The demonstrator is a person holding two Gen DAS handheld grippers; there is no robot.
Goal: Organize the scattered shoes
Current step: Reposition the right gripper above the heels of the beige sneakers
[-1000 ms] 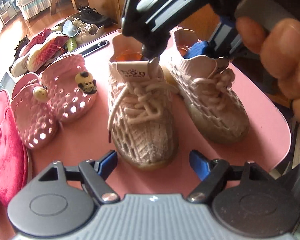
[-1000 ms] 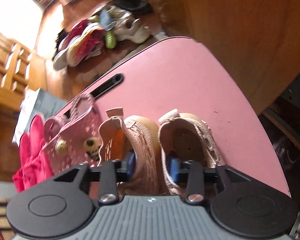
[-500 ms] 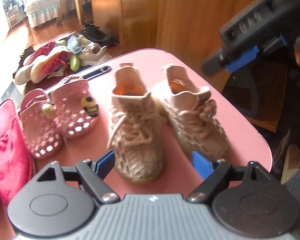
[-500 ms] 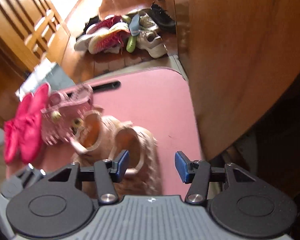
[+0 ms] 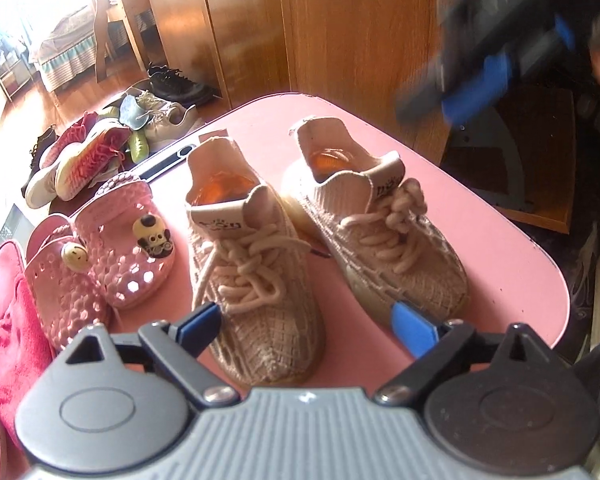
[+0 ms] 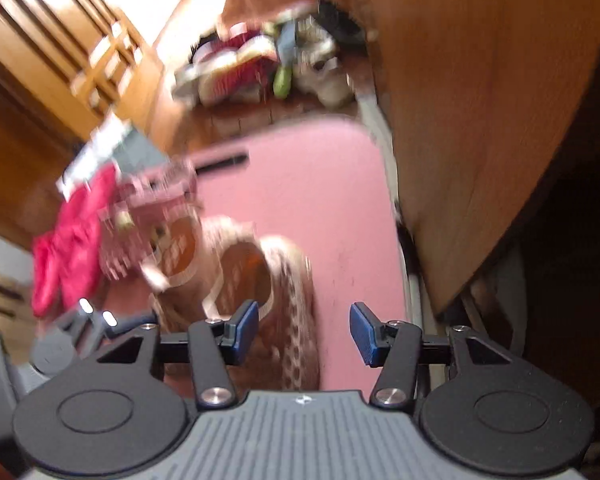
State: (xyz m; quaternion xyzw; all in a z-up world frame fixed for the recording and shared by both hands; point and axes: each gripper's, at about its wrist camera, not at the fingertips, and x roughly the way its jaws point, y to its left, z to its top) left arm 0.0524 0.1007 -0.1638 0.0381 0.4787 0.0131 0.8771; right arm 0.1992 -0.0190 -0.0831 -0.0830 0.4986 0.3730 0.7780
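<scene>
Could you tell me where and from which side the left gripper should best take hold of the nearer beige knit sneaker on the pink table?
Probably the heel collar of the nearer beige knit sneaker, from above. Its opening faces up and its toe points at the open left gripper, so one finger can slip inside and the other outside the thin upright rim, clear of the loose laces and the neighbouring pink clog.

A home bedroom: a bed [image 5: 66,52] by the window, wooden wardrobe [image 5: 340,32], shoes piled [image 5: 112,136] on the wood floor
</scene>
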